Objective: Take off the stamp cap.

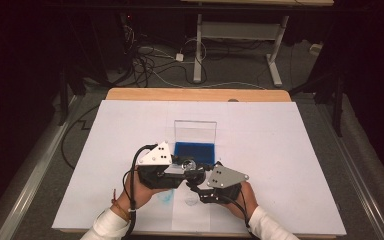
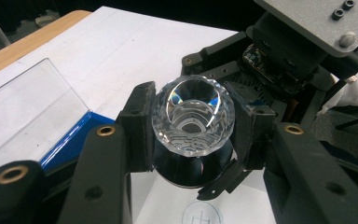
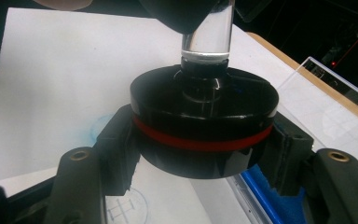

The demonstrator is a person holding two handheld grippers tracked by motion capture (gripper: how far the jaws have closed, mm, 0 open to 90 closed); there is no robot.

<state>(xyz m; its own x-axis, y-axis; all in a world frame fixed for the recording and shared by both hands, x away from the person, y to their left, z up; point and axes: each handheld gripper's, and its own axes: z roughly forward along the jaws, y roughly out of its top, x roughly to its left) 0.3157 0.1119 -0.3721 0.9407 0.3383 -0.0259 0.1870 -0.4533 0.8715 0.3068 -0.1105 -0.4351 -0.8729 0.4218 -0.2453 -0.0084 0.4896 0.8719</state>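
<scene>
Both grippers clamp one trophy: left gripper (image 2: 193, 135) on crystal knob (image 2: 193, 116), right gripper (image 3: 200, 154) on black base (image 3: 204, 116); next, probably twist apart or lower into blue box (image 1: 194, 151) just behind

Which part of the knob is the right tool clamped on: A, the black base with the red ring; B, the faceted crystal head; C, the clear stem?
A: in the right gripper view the right tool has its pads pressed on either side of the black base, level with the red ring; the left tool holds the crystal head.

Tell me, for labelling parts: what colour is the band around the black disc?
Red band, clearest in the right gripper view.
</scene>
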